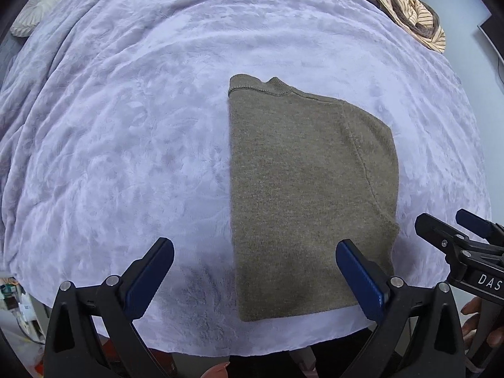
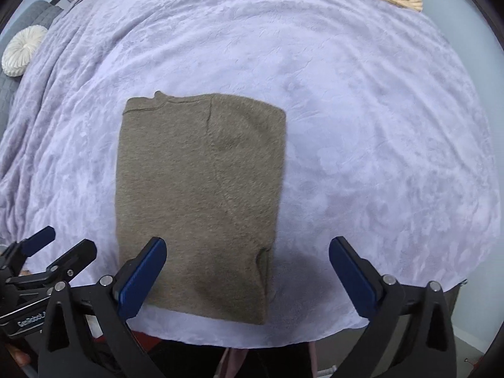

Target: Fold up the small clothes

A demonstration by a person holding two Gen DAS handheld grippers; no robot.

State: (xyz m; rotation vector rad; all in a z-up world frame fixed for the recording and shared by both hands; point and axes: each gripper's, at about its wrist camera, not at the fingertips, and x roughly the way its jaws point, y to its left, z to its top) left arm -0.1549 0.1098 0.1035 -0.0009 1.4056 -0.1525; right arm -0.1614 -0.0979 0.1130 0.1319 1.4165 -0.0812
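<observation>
The left tool hovered with its blue pads spread wide apart, holding nothing; the right pad overlapped the lower right edge of the folded olive sweater in the frame. The right tool was likewise spread wide and empty, its left pad over the sweater's lower left corner. The sweater lay flat, folded into a tall rectangle, on the lavender blanket of the bed, centre-right in the left wrist view and centre-left in the right wrist view.

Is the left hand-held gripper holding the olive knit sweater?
No, the left hand-held gripper is open above the flat olive knit sweater, gripping nothing.
</observation>
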